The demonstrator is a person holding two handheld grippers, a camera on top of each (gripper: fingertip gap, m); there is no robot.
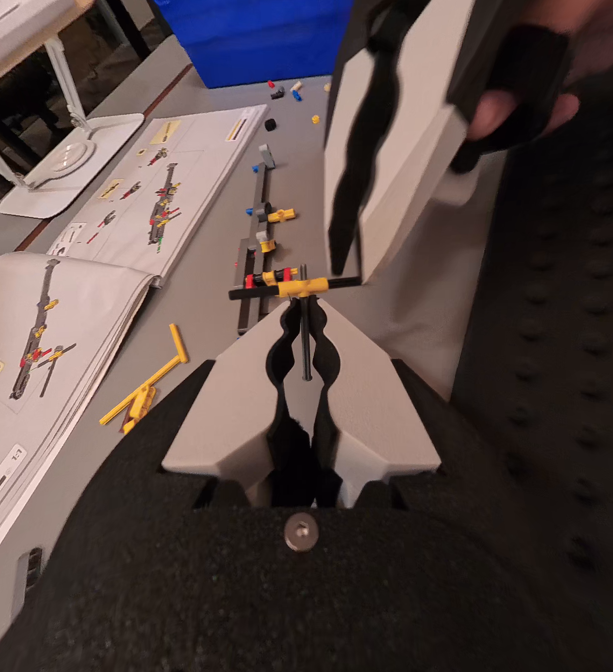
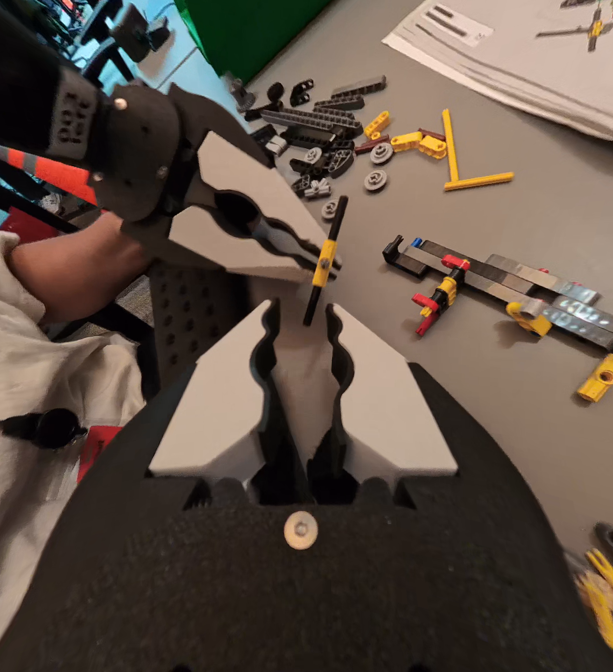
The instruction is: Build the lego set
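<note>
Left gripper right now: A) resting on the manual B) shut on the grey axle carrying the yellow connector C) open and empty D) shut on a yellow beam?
B: the left gripper is shut on the grey axle, with the yellow connector at its tip.

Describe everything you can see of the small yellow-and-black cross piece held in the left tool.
The cross piece is a yellow plastic connector with a black axle through it and a thinner grey axle crossing it. The left tool is shut on the grey axle, holding the piece in the air above the table. One black axle end points between the open right tool tips.
</note>
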